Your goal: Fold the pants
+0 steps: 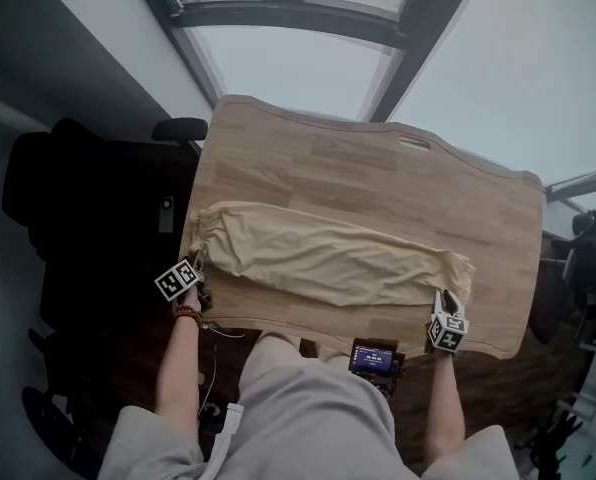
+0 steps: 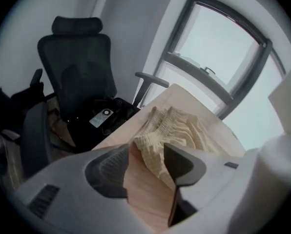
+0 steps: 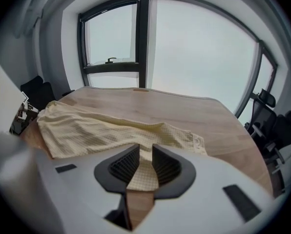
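Pants (image 1: 328, 258): beige, lying flat lengthwise on wooden table (image 1: 378, 168) | left gripper (image 2: 146, 155): jaws wide apart, waistband corner between them, unpressed | right gripper (image 3: 144, 156): jaws narrowly apart over leg hem

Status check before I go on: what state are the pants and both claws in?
pants: spread flat along the table as one long strip, no crosswise fold yet
left claw: open, gathered waistband between its jaws, unpinched
right claw: narrowly open, the pants' other end between its jaws, not clamped
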`<state>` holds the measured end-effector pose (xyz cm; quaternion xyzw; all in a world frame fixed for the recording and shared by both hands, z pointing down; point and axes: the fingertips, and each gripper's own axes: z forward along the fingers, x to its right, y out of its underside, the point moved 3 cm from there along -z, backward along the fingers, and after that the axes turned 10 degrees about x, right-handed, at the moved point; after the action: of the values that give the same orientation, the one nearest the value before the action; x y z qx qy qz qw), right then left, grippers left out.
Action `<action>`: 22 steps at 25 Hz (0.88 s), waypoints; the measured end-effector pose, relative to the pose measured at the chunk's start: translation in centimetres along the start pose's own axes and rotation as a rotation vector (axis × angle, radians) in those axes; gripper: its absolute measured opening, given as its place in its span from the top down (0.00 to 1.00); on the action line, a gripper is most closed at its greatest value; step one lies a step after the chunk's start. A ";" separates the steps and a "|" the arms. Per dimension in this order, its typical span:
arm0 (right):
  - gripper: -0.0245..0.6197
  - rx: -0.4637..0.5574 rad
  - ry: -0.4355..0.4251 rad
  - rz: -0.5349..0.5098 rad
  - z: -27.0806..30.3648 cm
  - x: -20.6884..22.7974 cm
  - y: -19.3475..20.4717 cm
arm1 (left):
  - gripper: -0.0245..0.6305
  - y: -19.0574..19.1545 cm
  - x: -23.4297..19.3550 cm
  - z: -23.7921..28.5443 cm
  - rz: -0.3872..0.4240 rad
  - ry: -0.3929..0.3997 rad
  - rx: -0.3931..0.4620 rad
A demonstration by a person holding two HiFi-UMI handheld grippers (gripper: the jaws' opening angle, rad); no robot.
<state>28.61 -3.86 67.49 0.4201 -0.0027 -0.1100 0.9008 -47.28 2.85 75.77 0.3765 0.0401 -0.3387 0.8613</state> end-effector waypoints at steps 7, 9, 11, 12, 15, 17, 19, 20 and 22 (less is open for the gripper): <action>0.82 -0.048 0.048 0.054 1.0 -1.6 -1.8 | 0.68 -0.5 -1.0 2.2 -0.074 -0.021 -0.009; 0.81 -0.083 0.068 0.051 1.1 -0.7 -1.2 | 0.75 -0.6 -0.6 2.5 -0.056 0.011 -0.005; 0.75 -0.120 0.094 0.070 0.9 0.5 0.0 | 0.82 -1.0 -0.5 2.5 -0.058 0.031 0.012; 0.71 -0.139 0.104 0.099 1.0 1.0 0.9 | 0.84 -1.5 -0.7 2.3 -0.050 0.031 0.021; 0.61 -0.158 0.116 0.240 2.7 2.8 3.5 | 0.85 -4.5 -1.1 0.1 0.002 0.014 0.074; 0.57 -0.147 0.125 0.314 2.9 5.2 5.2 | 0.85 -5.9 0.6 -1.3 0.051 0.039 0.130; 0.57 -0.129 0.130 0.324 2.3 7.9 6.0 | 0.85 -6.9 4.6 -2.2 0.142 0.111 0.188; 0.57 -0.115 0.126 0.306 2.1 9.0 5.9 | 0.85 -7.4 7.6 -2.9 0.211 0.167 0.214; 0.57 -0.084 0.104 0.260 2.3 10.3 5.4 | 0.85 -8.3 14.7 -5.0 0.403 0.301 0.258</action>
<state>39.49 -4.36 72.16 0.3835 -0.0059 0.0296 0.9231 -40.17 -5.98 62.24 0.5295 0.0483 -0.1033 0.8406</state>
